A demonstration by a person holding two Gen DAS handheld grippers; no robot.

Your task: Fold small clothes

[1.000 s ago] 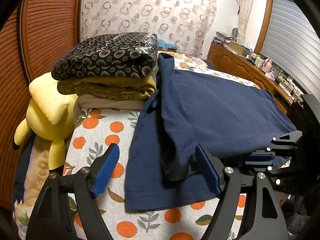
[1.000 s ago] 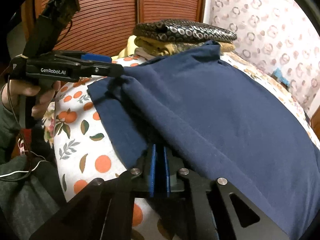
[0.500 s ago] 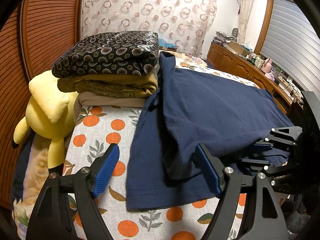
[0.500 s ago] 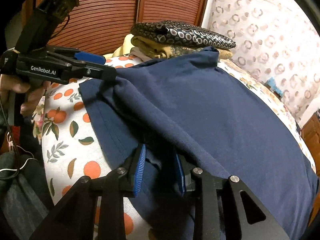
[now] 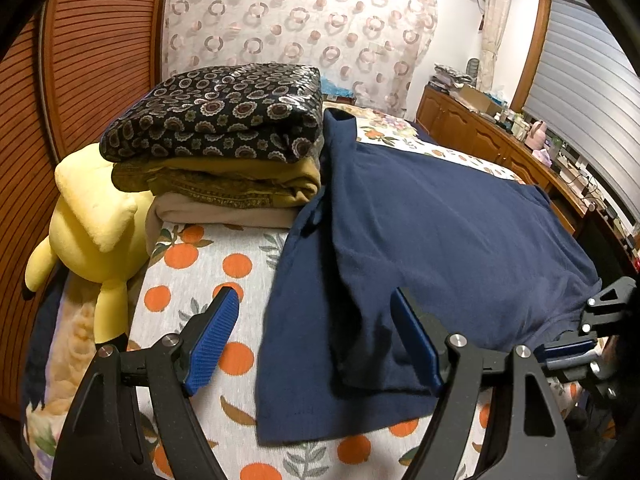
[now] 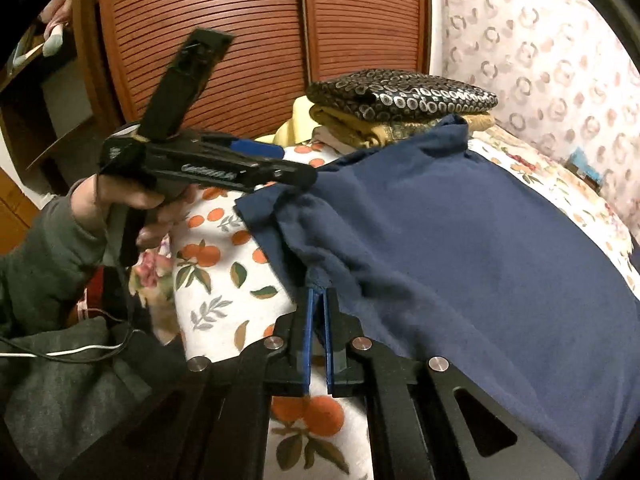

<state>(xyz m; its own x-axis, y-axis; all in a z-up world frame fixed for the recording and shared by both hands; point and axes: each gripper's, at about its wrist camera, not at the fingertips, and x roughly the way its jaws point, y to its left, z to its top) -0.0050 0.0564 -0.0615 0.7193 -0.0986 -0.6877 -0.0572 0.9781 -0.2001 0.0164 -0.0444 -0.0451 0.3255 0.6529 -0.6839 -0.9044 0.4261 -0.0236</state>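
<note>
One navy shirt (image 5: 420, 240) lies on the bed (image 5: 208, 264), three folded clothes (image 5: 224, 144) stacked far left (plus one yellow plush (image 5: 96, 224)). Left hand-held gripper (image 5: 316, 344) hovers spread; right hand-held gripper (image 6: 318, 300) pinches the shirt's near edge.

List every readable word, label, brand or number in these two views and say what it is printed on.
White lettering on the side of the left gripper, right wrist view: blurred, not readable.
Navy shirt, folded stack, bedspread, plush: no text.
Dresser clutter: too small to read.
</note>
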